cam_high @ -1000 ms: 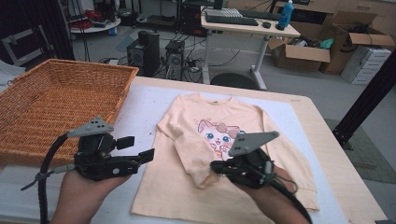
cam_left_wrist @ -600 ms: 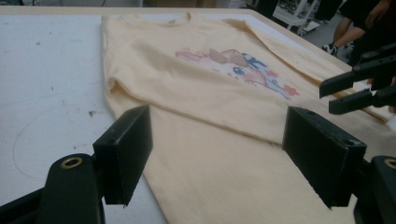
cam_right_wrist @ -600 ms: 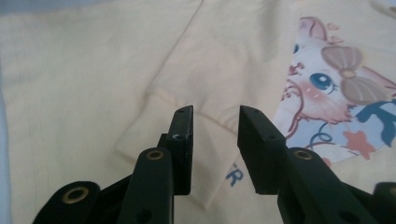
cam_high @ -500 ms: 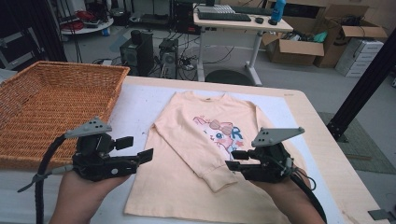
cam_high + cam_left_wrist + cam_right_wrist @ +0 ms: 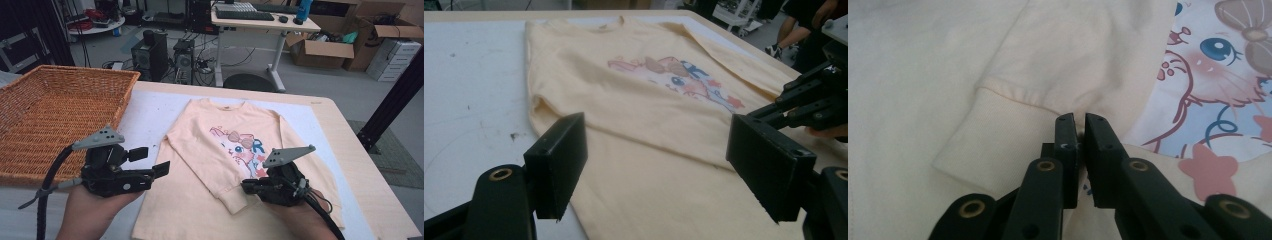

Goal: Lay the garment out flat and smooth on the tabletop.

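Nearest me, my right gripper [image 5: 248,187] sits at about five o'clock on the table, its jaws having just snapped closed; they stand nearly together with no cloth visibly pinched, tips just beside the sleeve cuff [image 5: 993,135]. My left gripper [image 5: 157,162] hovers at eight o'clock, jaws wide apart and holding nothing, at the shirt's edge. The peach sweatshirt [image 5: 220,150] lies flat mid-table, one sleeve folded across its front. Farther off, at ten o'clock, stands the wicker basket [image 5: 60,115]. I judge I'm mid-fold. Next I'd reopen the right jaws and actually catch the fabric.
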`<state>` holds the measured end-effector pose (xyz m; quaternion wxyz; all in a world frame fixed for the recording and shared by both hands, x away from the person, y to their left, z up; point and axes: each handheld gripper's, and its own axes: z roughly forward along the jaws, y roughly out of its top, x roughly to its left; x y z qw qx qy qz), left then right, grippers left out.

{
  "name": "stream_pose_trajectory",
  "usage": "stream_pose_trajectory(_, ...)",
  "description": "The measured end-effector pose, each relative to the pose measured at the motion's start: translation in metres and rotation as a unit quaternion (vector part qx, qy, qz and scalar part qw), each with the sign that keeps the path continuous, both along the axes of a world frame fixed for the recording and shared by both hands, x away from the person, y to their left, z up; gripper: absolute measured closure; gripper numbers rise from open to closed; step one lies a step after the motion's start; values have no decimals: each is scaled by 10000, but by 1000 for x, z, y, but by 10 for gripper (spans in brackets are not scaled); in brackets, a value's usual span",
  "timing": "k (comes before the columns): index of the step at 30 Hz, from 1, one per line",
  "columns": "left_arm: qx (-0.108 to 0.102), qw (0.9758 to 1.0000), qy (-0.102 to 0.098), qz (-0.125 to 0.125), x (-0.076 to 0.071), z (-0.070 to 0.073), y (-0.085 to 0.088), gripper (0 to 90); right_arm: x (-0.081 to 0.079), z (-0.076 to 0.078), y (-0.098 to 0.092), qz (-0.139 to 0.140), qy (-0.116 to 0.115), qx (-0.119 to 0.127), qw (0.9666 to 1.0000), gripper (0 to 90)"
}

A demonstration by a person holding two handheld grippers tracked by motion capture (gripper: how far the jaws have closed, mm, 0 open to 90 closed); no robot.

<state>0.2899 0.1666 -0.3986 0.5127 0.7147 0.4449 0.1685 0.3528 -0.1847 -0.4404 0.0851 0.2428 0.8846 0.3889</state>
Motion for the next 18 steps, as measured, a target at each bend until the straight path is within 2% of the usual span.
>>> stream_pose_trajectory(6,-16,10000,-75,-25,14,3,-3,251,2,11,-18,-191,-209,38,9996,851)
stream_pose_trajectory(8,17,9999,-118,-48,18,4,-6,250,1,10,-24,-260,-121,48,9996,845)
stream_pose_trajectory(10,24,9998,-152,-91,21,4,-9,250,0,6,-26,-255,-88,-33,9996,800)
stream_pose_trajectory(11,47,9998,-170,-111,23,4,-11,251,0,3,-26,-225,-1,-68,9997,770)
stream_pose_trajectory(13,58,9997,-158,-152,28,4,-14,250,1,3,-27,-224,-35,-71,9997,721)
stream_pose_trajectory(18,184,9992,-82,-356,49,6,-29,251,4,26,-37,-509,-440,310,9973,619)
